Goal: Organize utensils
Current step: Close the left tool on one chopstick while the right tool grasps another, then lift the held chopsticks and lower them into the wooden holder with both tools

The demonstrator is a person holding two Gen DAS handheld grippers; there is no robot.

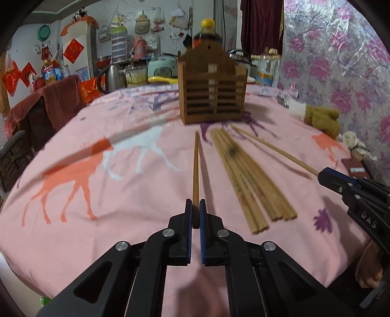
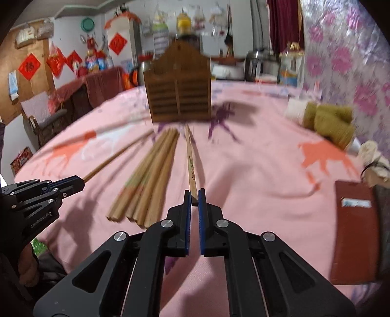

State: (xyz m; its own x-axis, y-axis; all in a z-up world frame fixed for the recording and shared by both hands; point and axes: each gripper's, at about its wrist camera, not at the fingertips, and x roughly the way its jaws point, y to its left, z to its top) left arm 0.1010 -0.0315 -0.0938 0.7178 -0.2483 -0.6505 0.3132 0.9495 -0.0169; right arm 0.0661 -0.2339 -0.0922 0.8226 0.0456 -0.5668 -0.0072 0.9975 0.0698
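Pinching slim wooden chopsticks: left gripper (image 1: 195, 207), right gripper (image 2: 194, 196).

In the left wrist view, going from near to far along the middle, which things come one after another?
Left hand-held gripper → the darker chopstick shut in it → wooden utensil holder → bottle with yellow cap behind the holder.

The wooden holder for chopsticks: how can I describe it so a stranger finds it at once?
Start at the pink tablecloth with printed horses. Beyond the loose bundle of chopsticks, toward the table's far edge, stands the wooden holder. It is the only upright thing there: a dark brown slatted box with a peaked back.
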